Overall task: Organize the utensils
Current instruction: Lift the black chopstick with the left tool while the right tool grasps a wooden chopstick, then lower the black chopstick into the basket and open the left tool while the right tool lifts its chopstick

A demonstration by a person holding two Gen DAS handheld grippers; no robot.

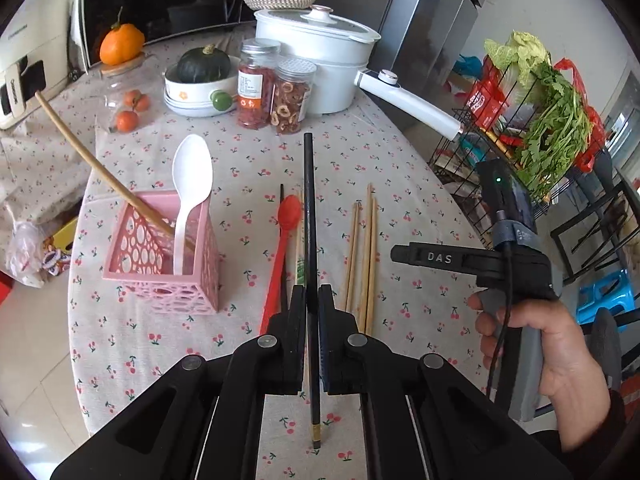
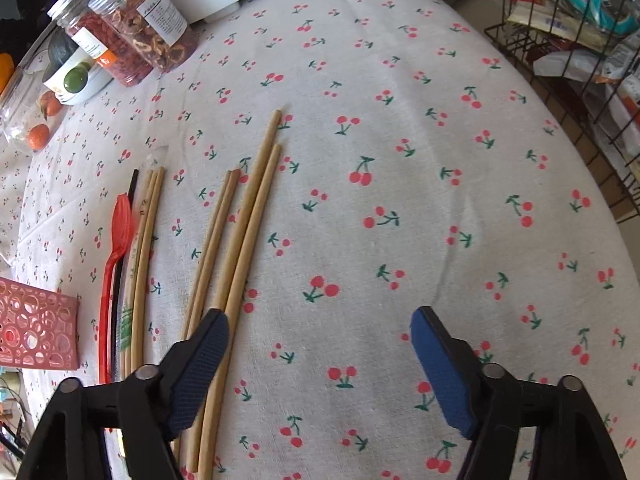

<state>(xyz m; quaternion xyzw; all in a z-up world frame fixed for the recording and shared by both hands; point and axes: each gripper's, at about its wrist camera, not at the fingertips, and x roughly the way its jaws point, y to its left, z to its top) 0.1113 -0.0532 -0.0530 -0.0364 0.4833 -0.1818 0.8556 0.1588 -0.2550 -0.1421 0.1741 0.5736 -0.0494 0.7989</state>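
My left gripper (image 1: 313, 300) is shut on a black chopstick (image 1: 309, 208) and holds it above the cherry-print tablecloth. To its left stands a pink perforated holder (image 1: 160, 264) with a white spoon (image 1: 191, 184) and a wooden stick (image 1: 92, 160) in it. A red spoon (image 1: 282, 240), another black chopstick and sleeved chopsticks (image 2: 140, 264) lie under the held one. Several bamboo chopsticks (image 1: 362, 256) lie to the right; they also show in the right wrist view (image 2: 244, 232). My right gripper (image 2: 320, 332) is open and empty, low over the cloth, its left finger above the bamboo chopsticks.
At the table's back stand two jars (image 1: 272, 88), a bowl with a green squash (image 1: 200, 80), a white pot (image 1: 320, 52) with a long handle, and small oranges (image 1: 128, 116). A wire rack (image 1: 520, 128) with greens stands off the table's right edge.
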